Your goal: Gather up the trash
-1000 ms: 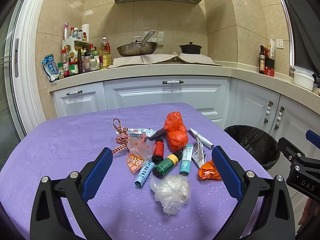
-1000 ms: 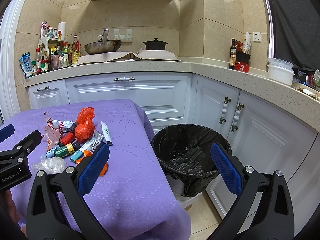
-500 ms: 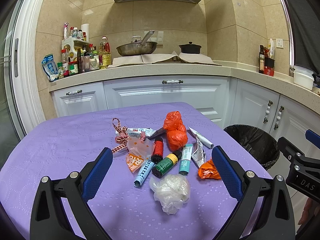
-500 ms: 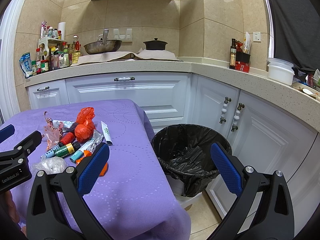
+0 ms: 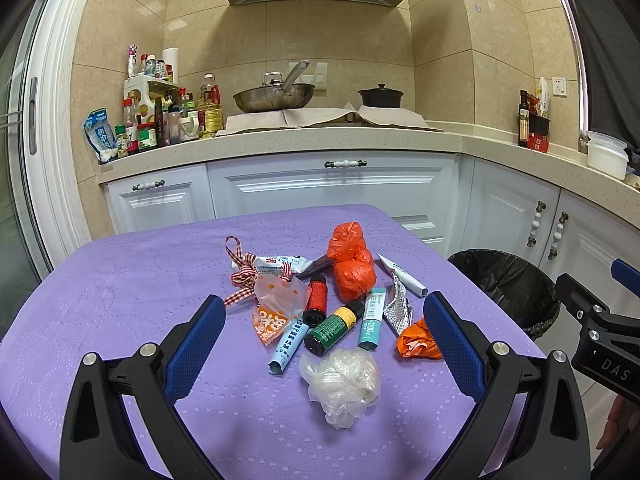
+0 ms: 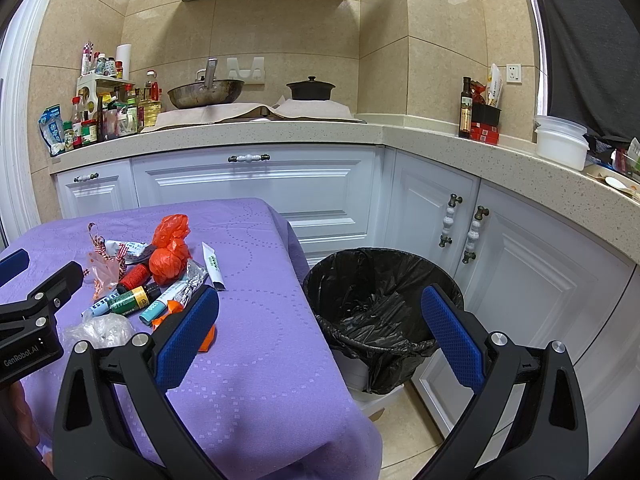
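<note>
A heap of trash lies on the purple tablecloth (image 5: 120,300): an orange plastic bag (image 5: 352,264), a crumpled clear bag (image 5: 344,380), a green bottle (image 5: 330,328), a red bottle (image 5: 316,298), a teal tube (image 5: 371,318), a blue tube (image 5: 286,346), foil (image 5: 396,306), an orange scrap (image 5: 418,344) and a ribboned wrapper (image 5: 276,304). My left gripper (image 5: 324,336) is open above the near side of the heap, holding nothing. My right gripper (image 6: 320,328) is open over the table's right edge, beside the black-lined bin (image 6: 380,300).
White cabinets (image 5: 328,184) and a stone counter with a wok (image 5: 274,94), a black pot (image 5: 380,96) and several bottles (image 5: 160,120) run behind the table. The bin (image 5: 508,288) stands on the floor right of the table. A hand (image 5: 616,428) shows at the lower right.
The left gripper has crept slightly forward, so the heap sits a little lower and closer between its fingers. The right gripper has hardly moved.
</note>
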`<state>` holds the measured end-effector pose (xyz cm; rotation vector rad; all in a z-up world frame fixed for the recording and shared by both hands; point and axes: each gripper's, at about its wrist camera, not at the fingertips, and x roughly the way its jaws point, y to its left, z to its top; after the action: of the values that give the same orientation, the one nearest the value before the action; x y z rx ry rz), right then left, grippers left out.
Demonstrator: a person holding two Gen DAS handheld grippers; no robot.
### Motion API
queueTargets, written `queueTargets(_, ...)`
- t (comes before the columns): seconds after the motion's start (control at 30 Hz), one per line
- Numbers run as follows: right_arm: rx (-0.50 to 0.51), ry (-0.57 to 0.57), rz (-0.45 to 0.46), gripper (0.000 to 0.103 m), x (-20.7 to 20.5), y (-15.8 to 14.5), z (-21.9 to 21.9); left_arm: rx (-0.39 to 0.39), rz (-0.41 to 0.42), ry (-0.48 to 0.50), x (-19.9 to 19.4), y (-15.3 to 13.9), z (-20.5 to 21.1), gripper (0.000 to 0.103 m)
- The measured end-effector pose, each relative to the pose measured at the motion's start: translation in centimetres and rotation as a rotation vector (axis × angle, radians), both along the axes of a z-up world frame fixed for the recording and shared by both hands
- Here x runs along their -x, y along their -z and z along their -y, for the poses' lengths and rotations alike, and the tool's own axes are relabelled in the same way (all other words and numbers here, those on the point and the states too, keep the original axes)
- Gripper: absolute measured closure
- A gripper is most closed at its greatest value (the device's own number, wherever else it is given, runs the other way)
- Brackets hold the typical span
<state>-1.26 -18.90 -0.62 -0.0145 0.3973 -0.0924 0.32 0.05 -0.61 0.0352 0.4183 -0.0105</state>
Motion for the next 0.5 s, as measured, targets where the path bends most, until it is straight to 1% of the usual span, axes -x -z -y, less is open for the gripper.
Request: queueTargets(0.5,0.000,-0.001,0.001,0.004,-0.02,-0.03,-0.09,0.002,-0.001,0.000,0.01,0.13,0.01,0.006)
